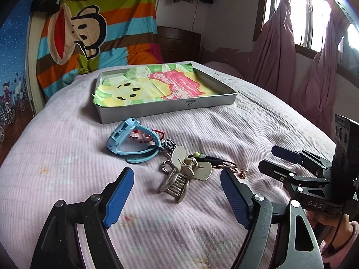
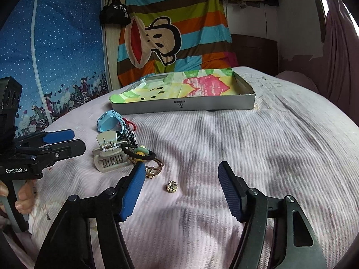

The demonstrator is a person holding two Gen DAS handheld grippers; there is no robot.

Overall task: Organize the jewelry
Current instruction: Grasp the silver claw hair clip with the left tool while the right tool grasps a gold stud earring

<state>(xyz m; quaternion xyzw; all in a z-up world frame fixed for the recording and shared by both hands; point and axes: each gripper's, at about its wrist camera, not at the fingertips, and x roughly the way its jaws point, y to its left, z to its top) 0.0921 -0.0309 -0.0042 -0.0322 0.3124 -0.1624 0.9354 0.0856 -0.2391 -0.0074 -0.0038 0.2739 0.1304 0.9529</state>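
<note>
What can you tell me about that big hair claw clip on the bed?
The hair claw clip is pale, beige-silver and looks like plastic or matte metal, with two rounded wing handles, an exposed coil spring at the hinge and rows of curved teeth. It lies on the pink ribbed bedcover, amid the small pile of jewelry, with a dark beaded cord right against it. No gripper touches it.

Pale pink ribbed bedspread [image 1: 67,157] underneath, a shallow grey metal tray [image 1: 170,109] lined in green, yellow and pink cartoon paper, a light-blue plastic watch [image 1: 125,139], a silver metal hair claw [image 1: 179,179], blue ridged gripper pads [image 2: 132,192].
</note>
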